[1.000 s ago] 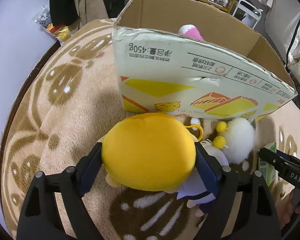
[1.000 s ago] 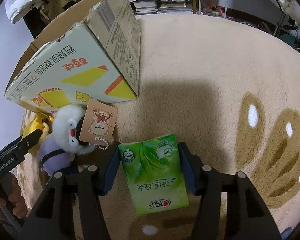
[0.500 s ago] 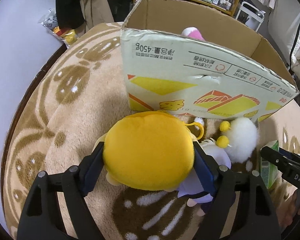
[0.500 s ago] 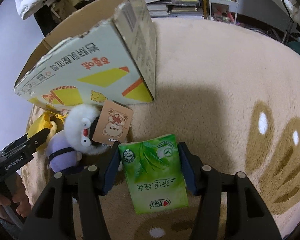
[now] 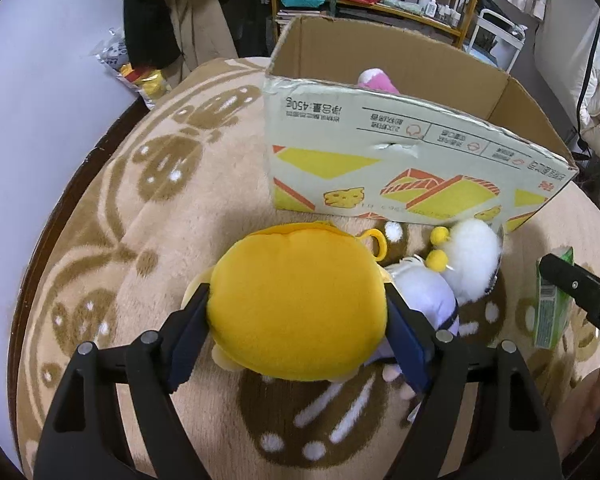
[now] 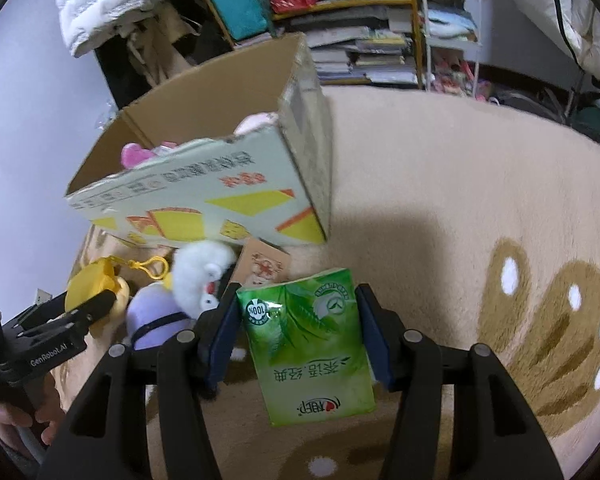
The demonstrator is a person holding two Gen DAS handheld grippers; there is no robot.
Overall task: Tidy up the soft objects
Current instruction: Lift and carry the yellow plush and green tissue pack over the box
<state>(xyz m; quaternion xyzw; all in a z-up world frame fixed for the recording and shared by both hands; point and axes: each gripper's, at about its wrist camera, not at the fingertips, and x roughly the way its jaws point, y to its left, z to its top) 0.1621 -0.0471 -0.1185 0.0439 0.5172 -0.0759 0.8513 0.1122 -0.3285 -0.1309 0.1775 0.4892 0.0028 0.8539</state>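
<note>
Yellow plush [image 5: 298, 304] sits squeezed between the left claw's [image 5: 298, 320] pads. The right claw [image 6: 300, 336] pinches a green tissue pack [image 6: 310, 340], half open.

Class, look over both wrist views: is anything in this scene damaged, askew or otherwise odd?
Yes. The cardboard box has a small tear in its near wall, below the ragged top edge. Also, the white-headed plush lies tipped over on the rug beside the box.

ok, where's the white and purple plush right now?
On the rug, just in front of the cardboard box. In the left wrist view the white and purple plush lies right of the yellow plush that the left gripper holds.
</note>
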